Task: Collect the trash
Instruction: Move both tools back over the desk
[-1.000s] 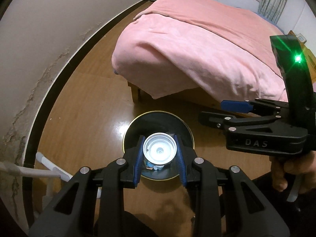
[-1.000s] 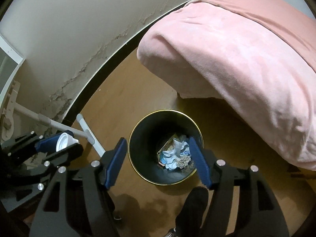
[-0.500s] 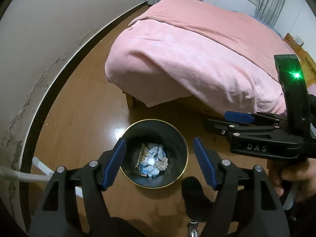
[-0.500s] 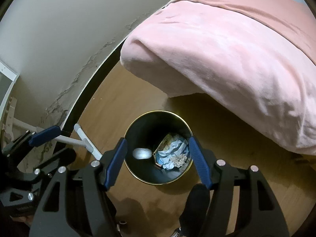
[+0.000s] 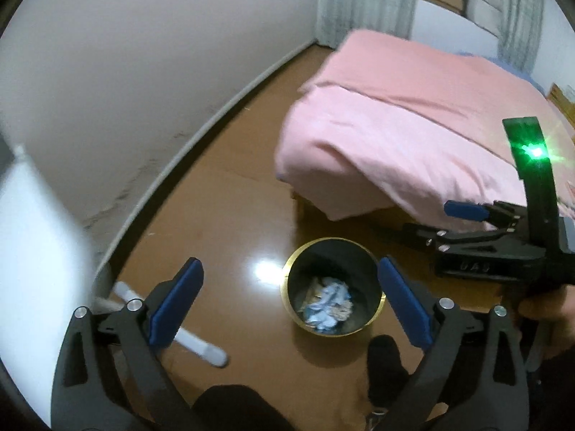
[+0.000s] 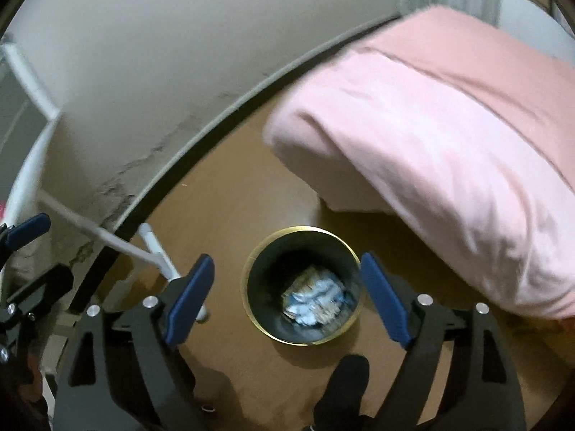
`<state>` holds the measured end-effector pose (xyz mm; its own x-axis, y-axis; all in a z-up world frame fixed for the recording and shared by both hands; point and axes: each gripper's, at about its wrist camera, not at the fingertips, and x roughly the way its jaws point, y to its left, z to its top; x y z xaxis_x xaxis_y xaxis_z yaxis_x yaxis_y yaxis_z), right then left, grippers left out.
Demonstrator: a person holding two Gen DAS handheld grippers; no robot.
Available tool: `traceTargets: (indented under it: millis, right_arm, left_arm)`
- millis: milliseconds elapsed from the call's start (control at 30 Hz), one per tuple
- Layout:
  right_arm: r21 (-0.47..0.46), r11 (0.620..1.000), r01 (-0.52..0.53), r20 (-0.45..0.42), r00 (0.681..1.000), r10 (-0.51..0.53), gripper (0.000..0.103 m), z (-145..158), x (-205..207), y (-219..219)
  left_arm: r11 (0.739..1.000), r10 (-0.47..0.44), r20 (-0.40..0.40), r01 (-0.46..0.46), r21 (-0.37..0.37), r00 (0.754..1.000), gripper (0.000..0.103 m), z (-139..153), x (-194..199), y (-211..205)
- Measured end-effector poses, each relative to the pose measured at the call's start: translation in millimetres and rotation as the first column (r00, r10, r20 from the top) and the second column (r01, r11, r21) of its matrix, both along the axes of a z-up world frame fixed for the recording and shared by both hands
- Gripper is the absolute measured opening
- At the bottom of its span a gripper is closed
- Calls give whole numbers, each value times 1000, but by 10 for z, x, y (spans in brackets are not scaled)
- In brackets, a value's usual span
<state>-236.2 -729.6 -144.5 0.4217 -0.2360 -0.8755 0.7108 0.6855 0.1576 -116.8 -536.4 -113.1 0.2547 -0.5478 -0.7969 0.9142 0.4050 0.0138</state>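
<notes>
Green light (image 5: 535, 151) on right claw (image 6: 287, 298): left view only.

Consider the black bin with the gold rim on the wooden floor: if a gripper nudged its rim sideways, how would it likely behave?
The bin probably slides rather than grips, since the wooden floor looks glossy. It is likely light: only crumpled paper trash lies at its bottom. It looks tall with upright walls, so a push at the rim might tip it.
</notes>
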Motion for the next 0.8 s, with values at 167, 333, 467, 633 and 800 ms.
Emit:
traceTargets:
  millis: [167,333,467,633,800]
  right_arm:
    - [-77,982,-172,76,981,178,85,587,571,637]
    - [-98,907,-410,125,899,420,85,921,1404,1563]
    - [-87,828,-554,142,815,561,85,1012,2010,2259]
    - [-101,715,-692,145,700,699,85,1096,2657,3089]
    - [-131,611,-781,130,598,791,85,1141,3239,3846]
  left_arm:
    - [988,153,58,-151,-33,987,96,475,418,918]
    - [937,349,72,-348,-34,934,96,658,945,1985]
    - [863,505,84,-503,-44,859,96,726,1319,2900]
    - [765,643,98,-641,-56,759,96,789,1718,3826]
    - [704,710,96,-707,-71,698,96,805,2144,4480]
